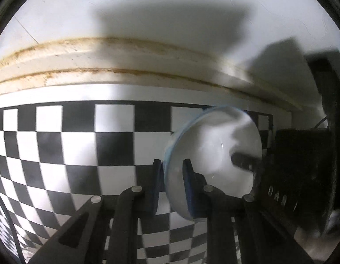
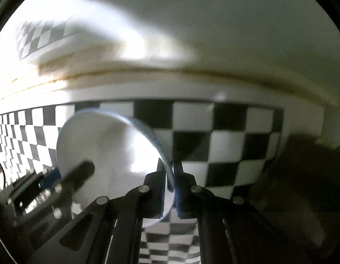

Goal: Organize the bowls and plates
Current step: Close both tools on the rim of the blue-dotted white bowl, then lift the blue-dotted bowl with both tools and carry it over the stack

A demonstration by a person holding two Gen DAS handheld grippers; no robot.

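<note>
The bowl (image 1: 216, 145) is white inside and has a thin pale blue rim. It is seen over a checkerboard mat (image 1: 60, 149) of black and white squares with a white border. The wall (image 1: 170, 6) behind is white, and the ledge (image 1: 82, 66) below it is cream with brown stained lines. The left gripper (image 1: 171, 165) is black, with dark blue pads and round silver pins on its arms. The right gripper (image 2: 169, 169) is black too, with blue pads of a brighter tone and the same silver pins. Grey shadows lie across the wall.
</note>
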